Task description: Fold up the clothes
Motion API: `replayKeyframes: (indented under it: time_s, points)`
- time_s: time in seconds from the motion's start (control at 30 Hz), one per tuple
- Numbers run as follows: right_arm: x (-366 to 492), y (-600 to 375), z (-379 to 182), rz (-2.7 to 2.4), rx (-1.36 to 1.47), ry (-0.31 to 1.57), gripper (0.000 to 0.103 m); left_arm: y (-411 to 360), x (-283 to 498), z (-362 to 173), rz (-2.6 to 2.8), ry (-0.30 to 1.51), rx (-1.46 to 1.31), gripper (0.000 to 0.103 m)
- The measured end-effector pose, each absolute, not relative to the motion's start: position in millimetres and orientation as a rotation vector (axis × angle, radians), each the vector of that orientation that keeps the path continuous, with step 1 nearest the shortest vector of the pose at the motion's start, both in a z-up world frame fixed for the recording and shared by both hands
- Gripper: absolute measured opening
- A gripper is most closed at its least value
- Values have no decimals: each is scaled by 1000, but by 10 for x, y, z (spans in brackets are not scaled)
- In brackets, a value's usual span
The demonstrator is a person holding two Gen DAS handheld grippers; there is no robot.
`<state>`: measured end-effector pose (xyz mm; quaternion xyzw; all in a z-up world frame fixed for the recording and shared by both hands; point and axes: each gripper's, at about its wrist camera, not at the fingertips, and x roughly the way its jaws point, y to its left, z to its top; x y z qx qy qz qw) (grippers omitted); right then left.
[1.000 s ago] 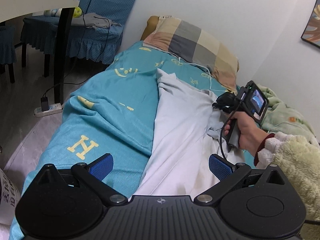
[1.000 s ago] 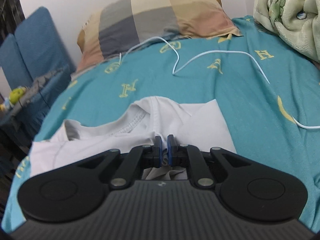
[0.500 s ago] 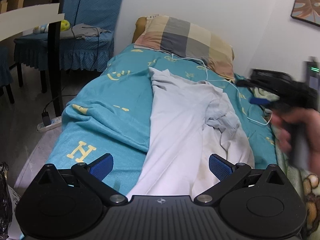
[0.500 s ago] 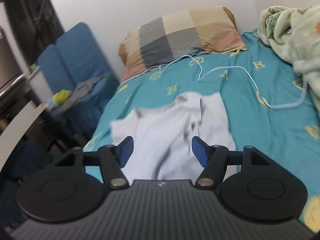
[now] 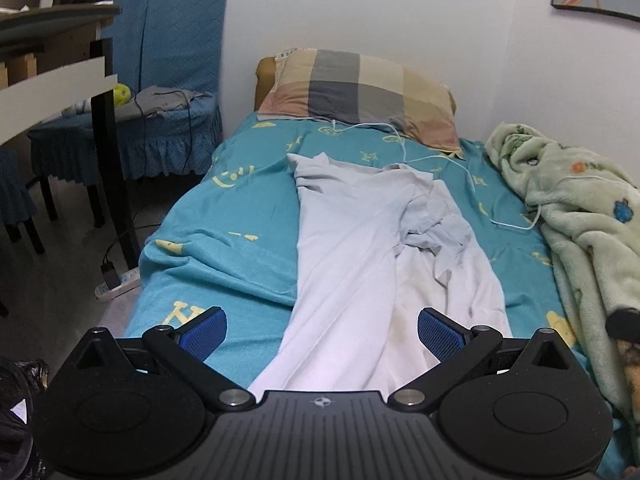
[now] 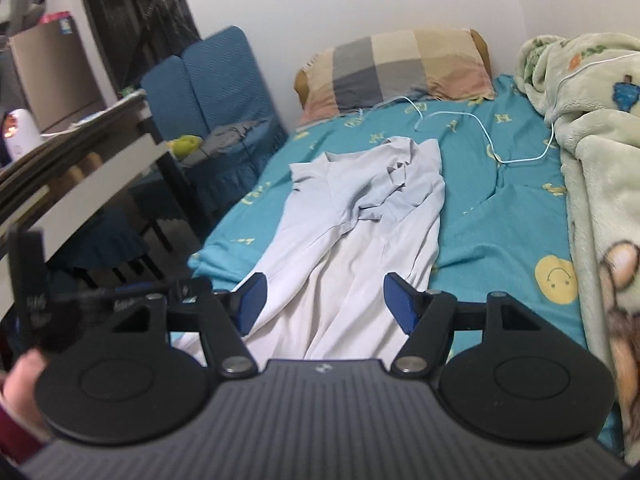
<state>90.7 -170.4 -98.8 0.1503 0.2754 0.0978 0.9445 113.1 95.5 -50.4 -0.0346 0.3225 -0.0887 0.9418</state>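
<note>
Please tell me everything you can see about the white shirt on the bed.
The white shirt is thin, soft-looking cloth, lying lengthwise on the teal bed sheet. One side is folded over the middle, with a crumpled bunch there. The collar end points toward the pillow. A faint yellowish stain shows near the lower part. Neither tool touches it.
</note>
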Motion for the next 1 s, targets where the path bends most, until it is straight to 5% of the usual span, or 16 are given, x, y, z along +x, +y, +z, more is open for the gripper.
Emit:
replayKeyframes:
  time_s: [0.33, 0.8, 0.9, 0.97, 1.0]
  points:
    - [913, -1758, -1231, 208, 343, 636, 67, 1393, 1120, -379, -220, 840, -105, 101]
    - [1079, -1870, -1408, 236, 441, 719, 67, 2089, 1323, -1013, -339, 1259, 64, 82]
    - [1124, -1891, -1442, 232, 455, 732, 67, 1997, 1247, -1044, -409, 1287, 89, 58]
    - [1153, -1886, -1460, 226, 454, 744, 67, 1911, 1175, -1001, -453, 1286, 115, 7]
    - [1167, -1884, -1469, 223, 453, 751, 67, 1874, 1139, -936, -467, 1277, 121, 4]
